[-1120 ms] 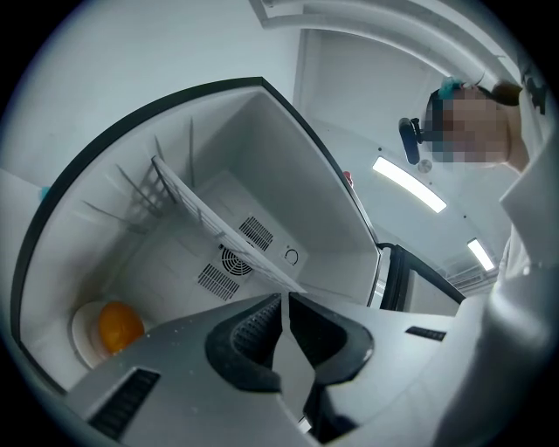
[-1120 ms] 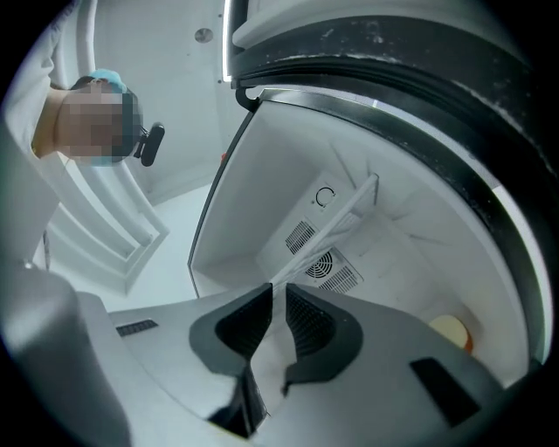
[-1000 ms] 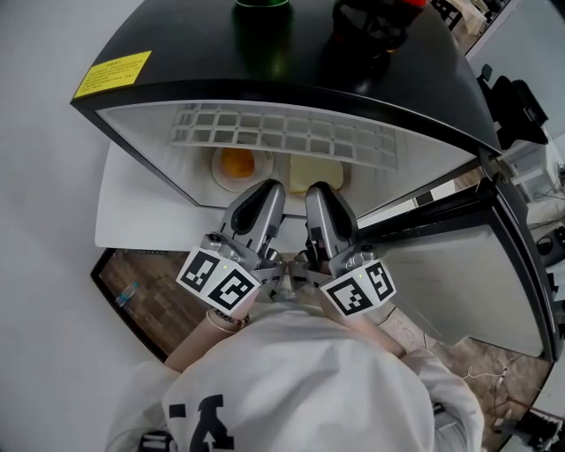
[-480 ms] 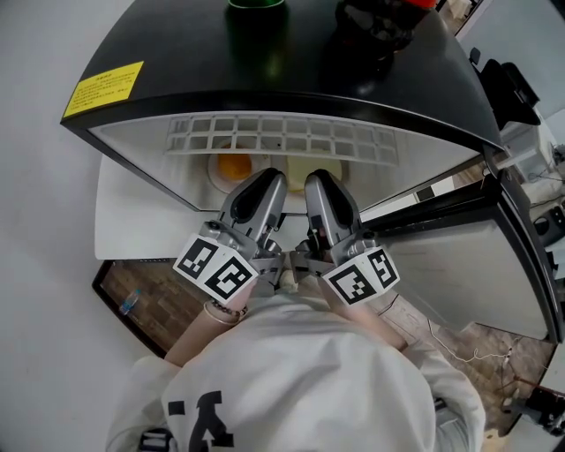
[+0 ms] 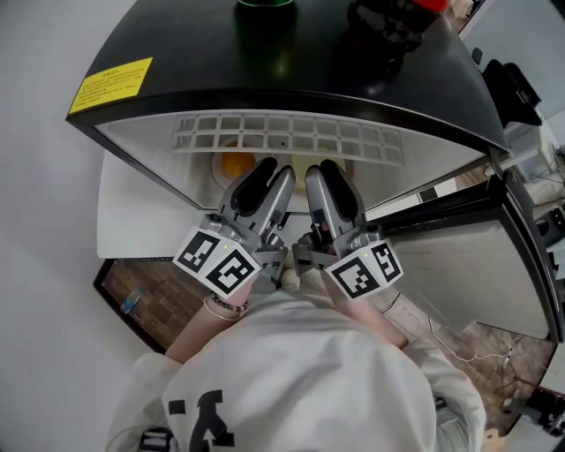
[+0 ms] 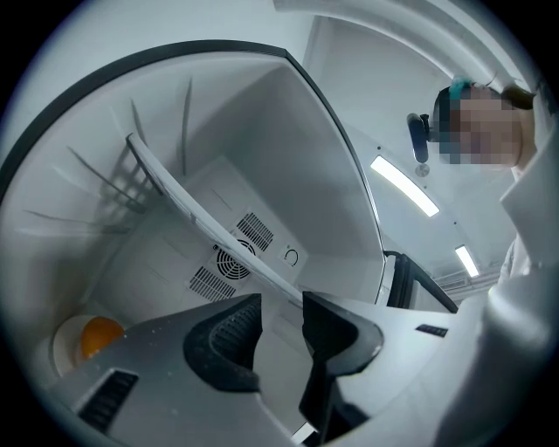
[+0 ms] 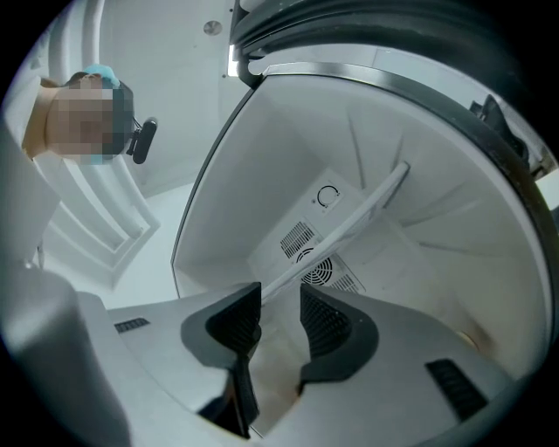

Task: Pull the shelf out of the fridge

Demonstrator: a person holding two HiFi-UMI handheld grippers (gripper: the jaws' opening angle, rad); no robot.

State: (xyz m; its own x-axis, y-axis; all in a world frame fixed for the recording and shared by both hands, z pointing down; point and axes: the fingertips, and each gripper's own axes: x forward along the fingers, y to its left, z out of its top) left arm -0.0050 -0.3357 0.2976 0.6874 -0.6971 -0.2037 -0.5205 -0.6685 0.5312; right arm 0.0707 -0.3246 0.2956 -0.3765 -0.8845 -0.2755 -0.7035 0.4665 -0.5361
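Observation:
The white wire shelf (image 5: 282, 137) sits high inside the open fridge (image 5: 291, 66), seen from above. My left gripper (image 5: 265, 179) and right gripper (image 5: 332, 177) are side by side at the fridge mouth, just below the shelf's front edge. Both sets of jaws are opening. In the left gripper view the shelf's front bar (image 6: 201, 218) runs diagonally down towards the gap of the left gripper (image 6: 281, 307). In the right gripper view the bar (image 7: 349, 223) runs towards the gap of the right gripper (image 7: 279, 301). The pads press on nothing.
An orange food item on a white plate (image 5: 235, 164) and a pale yellow block (image 5: 305, 169) lie on the fridge floor under the shelf. A green bottle (image 5: 263, 16) and a dark object (image 5: 388, 19) stand on the fridge's black top. The open door (image 5: 459, 256) hangs at the right.
Both grippers' jaws, pressed together in the earlier frames, now stand apart. Both grippers have edged forward, closer to the shelf's front edge.

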